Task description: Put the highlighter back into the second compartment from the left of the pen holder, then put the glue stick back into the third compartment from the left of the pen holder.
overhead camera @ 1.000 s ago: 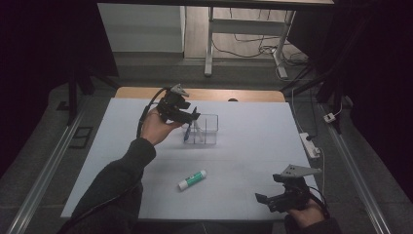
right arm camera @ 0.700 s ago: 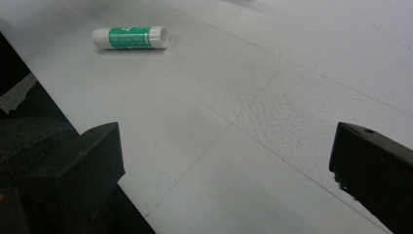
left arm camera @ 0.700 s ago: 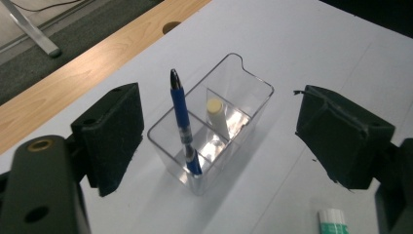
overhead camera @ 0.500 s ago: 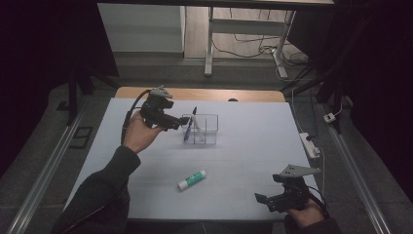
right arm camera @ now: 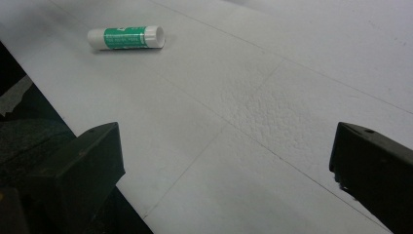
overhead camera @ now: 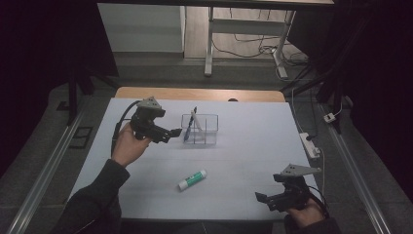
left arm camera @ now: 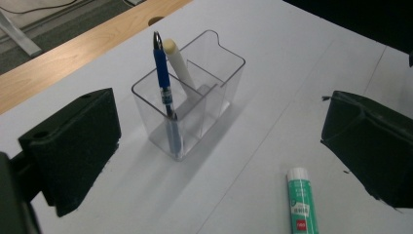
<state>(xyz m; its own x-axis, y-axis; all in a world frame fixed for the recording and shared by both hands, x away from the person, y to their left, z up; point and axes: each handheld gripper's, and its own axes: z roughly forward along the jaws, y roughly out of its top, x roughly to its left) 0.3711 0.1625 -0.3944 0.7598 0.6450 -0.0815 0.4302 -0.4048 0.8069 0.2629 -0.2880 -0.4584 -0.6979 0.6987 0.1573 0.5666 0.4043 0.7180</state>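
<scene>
White rectangular table surface (overhead camera: 243,146) backed by a wooden strip at 12 o'clock. Clear plastic two-compartment organiser box (overhead camera: 199,129) standing upright just above centre, toward 12 o'clock. Left hand-held black two-jaw gripper (overhead camera: 168,134) at 9 o'clock of the organiser box, just beside it and apart from it; jaws just opened, now spread wide, nothing between them. Right hand-held black two-jaw gripper (overhead camera: 265,200) near the table edge at 5 o'clock, well apart from the box; jaws spread wide, nothing between them. Blue ballpoint pen with silver tip (left arm camera: 163,83) standing tilted in the box compartment nearest the left gripper, lower end at the compartment floor. Cream-white cylindrical stick (left arm camera: 178,63) leaning just behind the pen, top close beside the pen's top; compartment not determinable. Green-and-white glue stick with white cap (overhead camera: 192,179) lying flat on the table at 6 o'clock of the box, between the two grippers, touched by neither.
</scene>
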